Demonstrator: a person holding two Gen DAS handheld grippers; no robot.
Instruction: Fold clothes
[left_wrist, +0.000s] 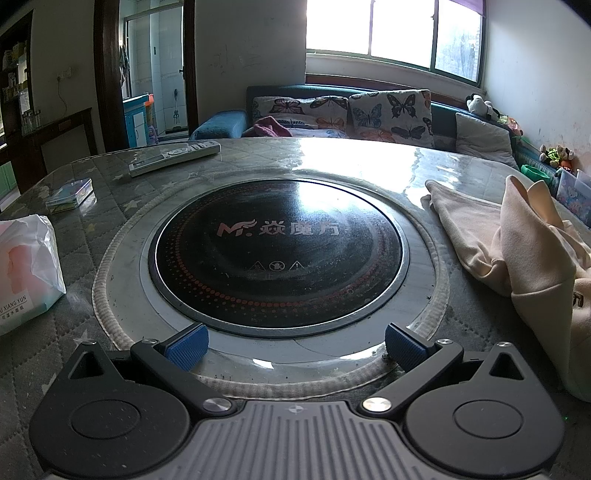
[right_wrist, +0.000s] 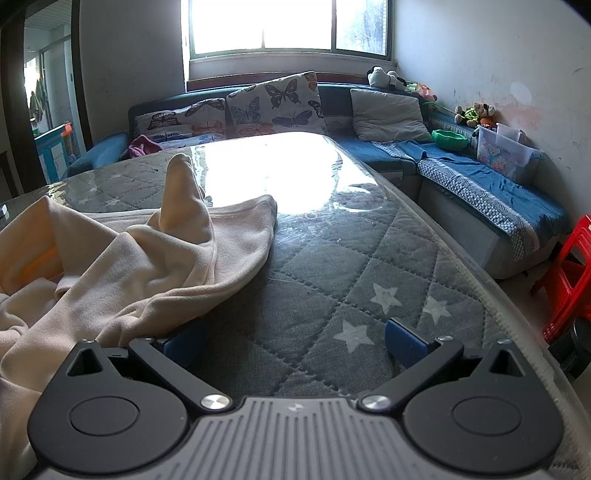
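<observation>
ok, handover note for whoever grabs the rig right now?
Left tongs: open, empty, over the round cooktop set into the table.
Right tongs: open, empty, over bare quilted table cover; the left pad sits at the cloth's edge, not gripping it.
Cream garment: crumpled heap on the table, between the two tongs, one part sticking up.
Done: nothing folded yet.
Left: spread it flat, then fold.

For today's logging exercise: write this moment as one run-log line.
stage: before first grasp | left gripper: open, over cooktop | right gripper: open, beside cream garment | garment: crumpled, unfolded
</observation>
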